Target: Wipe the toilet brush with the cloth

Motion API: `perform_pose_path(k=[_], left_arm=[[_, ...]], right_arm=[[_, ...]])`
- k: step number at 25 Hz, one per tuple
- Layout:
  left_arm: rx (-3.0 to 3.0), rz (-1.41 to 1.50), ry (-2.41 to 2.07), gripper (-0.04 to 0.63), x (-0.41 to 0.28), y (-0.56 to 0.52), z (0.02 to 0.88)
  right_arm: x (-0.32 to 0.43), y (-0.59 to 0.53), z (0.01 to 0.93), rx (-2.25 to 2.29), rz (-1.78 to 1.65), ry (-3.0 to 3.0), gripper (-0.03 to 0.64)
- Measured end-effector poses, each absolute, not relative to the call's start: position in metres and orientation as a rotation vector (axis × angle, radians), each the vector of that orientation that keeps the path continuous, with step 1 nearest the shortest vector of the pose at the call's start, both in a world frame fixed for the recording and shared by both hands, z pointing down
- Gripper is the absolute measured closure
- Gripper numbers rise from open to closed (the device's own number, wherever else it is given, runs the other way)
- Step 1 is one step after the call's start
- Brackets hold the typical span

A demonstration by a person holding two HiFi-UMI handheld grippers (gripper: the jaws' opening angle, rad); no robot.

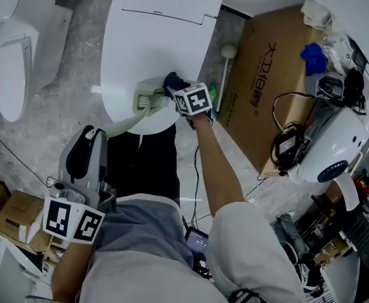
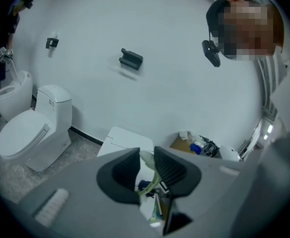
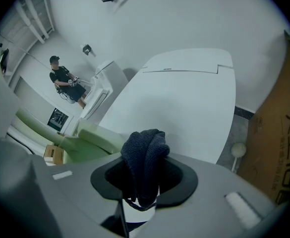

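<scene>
The toilet brush is pale green. Its blocky head (image 1: pixel 147 98) hovers over the front of the closed white toilet lid (image 1: pixel 152 36), and its handle (image 1: pixel 122 126) runs back down to my left gripper (image 1: pixel 98 134), which is shut on it. In the left gripper view the handle (image 2: pixel 150 175) sits between the two dark pads. My right gripper (image 1: pixel 173 91) is shut on a dark blue cloth (image 1: pixel 173 81) right beside the brush head's right end; I cannot tell whether they touch. In the right gripper view the cloth (image 3: pixel 144 158) bulges up out of the jaws, with the brush head (image 3: pixel 91 139) to its left.
A large cardboard box (image 1: pixel 266 74) lies right of the toilet, with a white ball-topped stick (image 1: pixel 227 52) leaning between them. A second toilet (image 1: pixel 14 43) stands at the far left. A white appliance and cables (image 1: pixel 332 147) crowd the right side. Small boxes (image 1: pixel 14 213) sit at lower left.
</scene>
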State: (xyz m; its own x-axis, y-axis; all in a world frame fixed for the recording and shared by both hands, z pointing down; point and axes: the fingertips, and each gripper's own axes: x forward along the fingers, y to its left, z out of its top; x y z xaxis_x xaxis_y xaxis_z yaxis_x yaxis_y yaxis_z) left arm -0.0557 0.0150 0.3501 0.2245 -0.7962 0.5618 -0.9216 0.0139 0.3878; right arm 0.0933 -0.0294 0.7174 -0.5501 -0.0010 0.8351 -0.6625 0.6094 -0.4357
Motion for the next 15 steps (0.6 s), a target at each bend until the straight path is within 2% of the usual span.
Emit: perform_pose_path(k=[15], left_arm=[[1.805,0.228,-1.592,0.595,-0.056,0.01,0.35]], right_arm=[[0.11,-0.009,0.718,0.645,1.09,-1.979,0.503]])
